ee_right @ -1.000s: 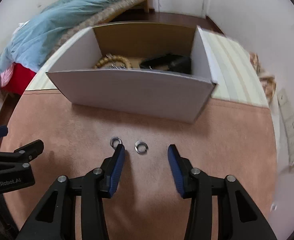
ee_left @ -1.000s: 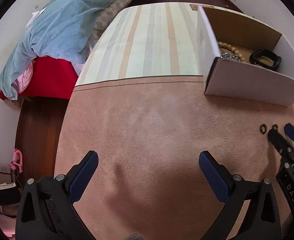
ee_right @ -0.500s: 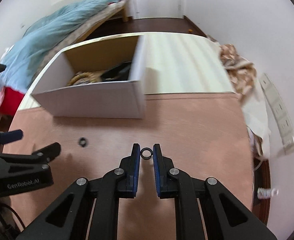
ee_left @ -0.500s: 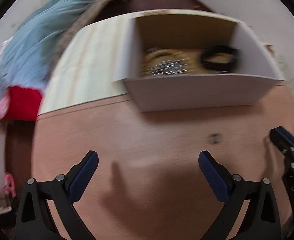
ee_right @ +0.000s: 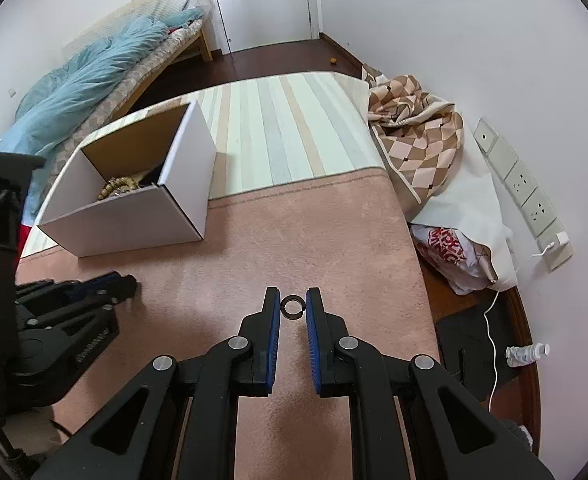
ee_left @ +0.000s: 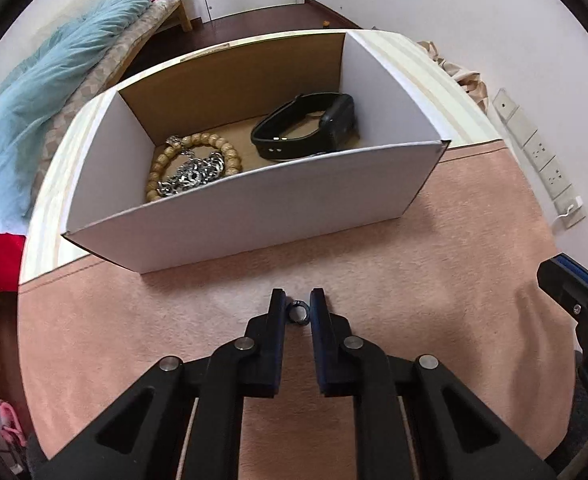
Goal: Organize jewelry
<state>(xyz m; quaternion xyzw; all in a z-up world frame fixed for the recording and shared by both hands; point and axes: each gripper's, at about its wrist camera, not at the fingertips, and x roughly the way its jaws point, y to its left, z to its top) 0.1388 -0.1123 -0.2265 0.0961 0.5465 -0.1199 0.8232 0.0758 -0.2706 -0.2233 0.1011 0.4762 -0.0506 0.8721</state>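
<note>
Pink fuzzy carpet (ee_left: 474, 240), small dark metal ring (ee_left: 298, 314) pinched between left gripper (ee_left: 297, 308) tips, small round silver ring (ee_right: 293, 306) pinched between right gripper (ee_right: 293, 307) tips, open white cardboard box (ee_left: 254, 208) near.

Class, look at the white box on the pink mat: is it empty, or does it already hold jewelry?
Not empty. The open white box holds a wooden bead bracelet, a silver chain and a black wristband.

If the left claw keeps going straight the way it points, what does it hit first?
Probably the pink carpet just ahead of the ring pinched in the left claw, short of the white box. Depth is unclear.
</note>
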